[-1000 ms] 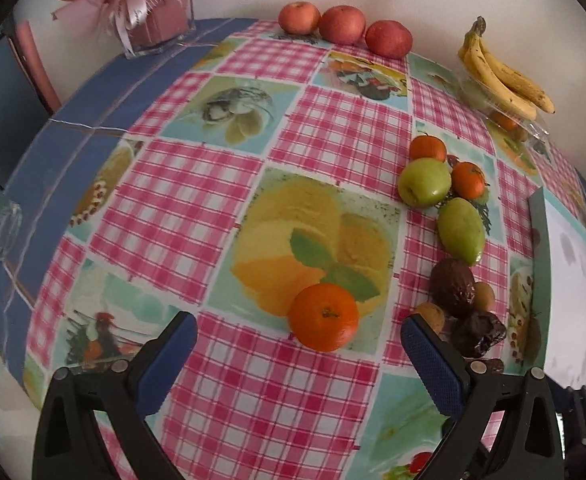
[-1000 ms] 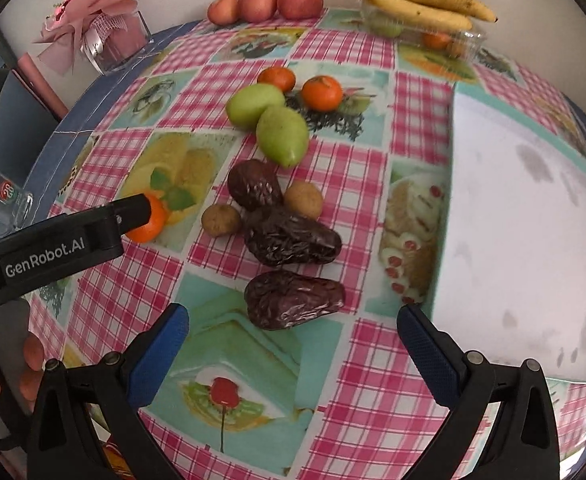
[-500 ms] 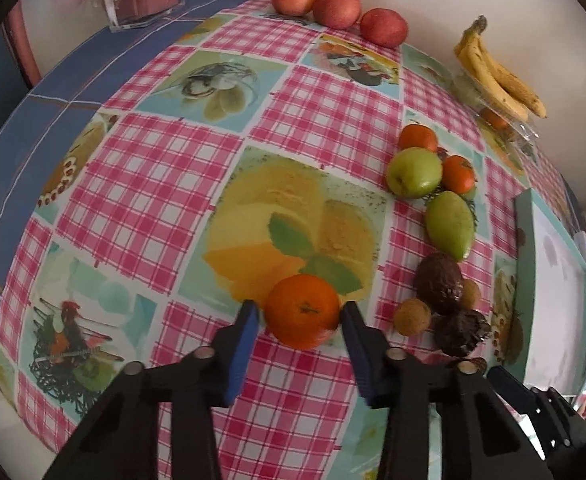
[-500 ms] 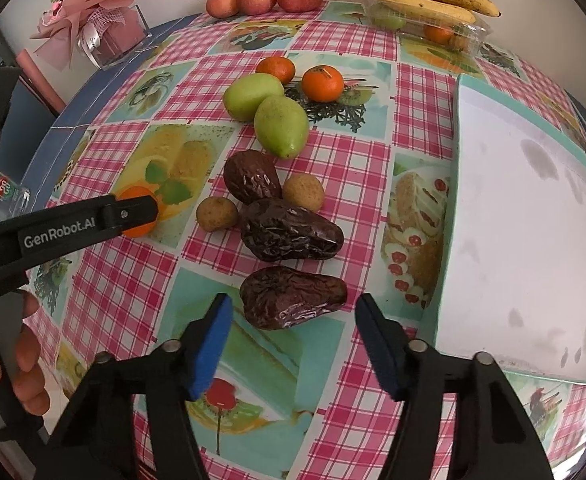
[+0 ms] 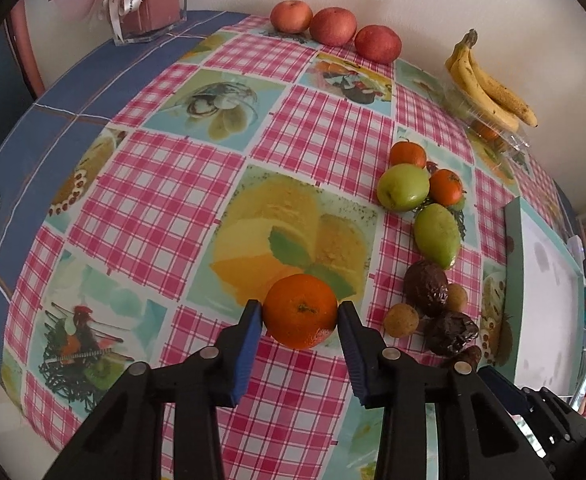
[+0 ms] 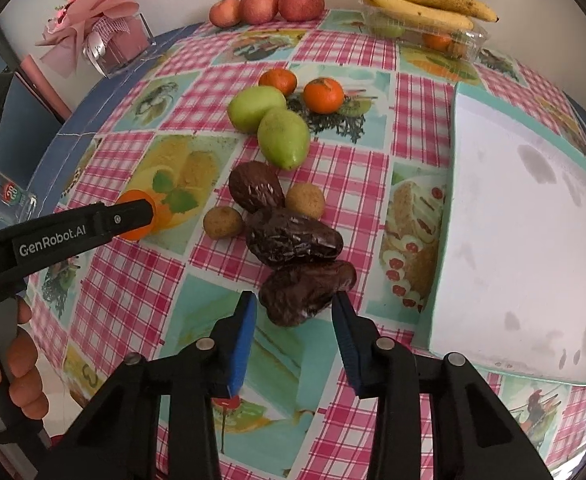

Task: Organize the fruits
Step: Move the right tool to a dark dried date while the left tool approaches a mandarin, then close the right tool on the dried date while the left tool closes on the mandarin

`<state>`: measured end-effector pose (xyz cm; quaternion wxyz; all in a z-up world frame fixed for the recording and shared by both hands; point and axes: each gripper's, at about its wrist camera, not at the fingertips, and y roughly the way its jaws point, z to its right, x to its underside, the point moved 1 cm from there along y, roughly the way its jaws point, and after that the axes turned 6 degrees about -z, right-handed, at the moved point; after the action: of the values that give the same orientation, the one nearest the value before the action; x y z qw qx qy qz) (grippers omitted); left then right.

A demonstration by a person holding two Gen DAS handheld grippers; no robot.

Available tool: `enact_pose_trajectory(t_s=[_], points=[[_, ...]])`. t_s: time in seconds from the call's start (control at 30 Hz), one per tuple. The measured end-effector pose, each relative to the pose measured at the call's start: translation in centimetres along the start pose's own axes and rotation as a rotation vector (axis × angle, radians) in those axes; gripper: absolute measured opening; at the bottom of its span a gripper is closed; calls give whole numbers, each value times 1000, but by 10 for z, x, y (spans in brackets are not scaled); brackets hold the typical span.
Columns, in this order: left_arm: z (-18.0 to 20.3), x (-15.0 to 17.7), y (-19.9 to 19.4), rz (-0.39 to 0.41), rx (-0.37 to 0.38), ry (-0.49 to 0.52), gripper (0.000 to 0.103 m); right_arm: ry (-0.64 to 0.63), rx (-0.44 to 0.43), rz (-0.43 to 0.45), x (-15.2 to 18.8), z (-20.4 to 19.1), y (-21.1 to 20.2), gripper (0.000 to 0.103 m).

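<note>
Near me: while I hold both rigs low, left gripper [image 5: 299, 314] fingers clamp the tangerine [image 5: 300, 311]; right gripper [image 6: 295, 306] fingers, just closing, pinch the nearest date [image 6: 305, 290].
Date axis: long axis slanting, rising rightward.
Bench [image 6: 345, 168]: pink-check oilcloth, fruit pictures.
Far edge: apples [image 6: 267, 6], bananas [image 6: 425, 2], pale wall.

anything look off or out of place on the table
One tangerine sits alone mid-table, away from the two other tangerines beside the green fruits; the left tool has closed on it. Nothing looks spilled or damaged.
</note>
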<state>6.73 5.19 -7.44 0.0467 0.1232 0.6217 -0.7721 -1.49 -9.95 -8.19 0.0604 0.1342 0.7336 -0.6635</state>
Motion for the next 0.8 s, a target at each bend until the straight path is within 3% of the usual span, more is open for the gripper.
enact_pose_trajectory(t_s=[0.27,0.37,0.8], points=[[-1,0,0,-3,6,-8,41,27,-1,-16,0,5,3,41],[-1,1,-1,-2,7,-9,41,24,17,-22,1,5,5,55],[0,1,0,-7,13,-6,41,-46,76,-36,-4,3,25,55]])
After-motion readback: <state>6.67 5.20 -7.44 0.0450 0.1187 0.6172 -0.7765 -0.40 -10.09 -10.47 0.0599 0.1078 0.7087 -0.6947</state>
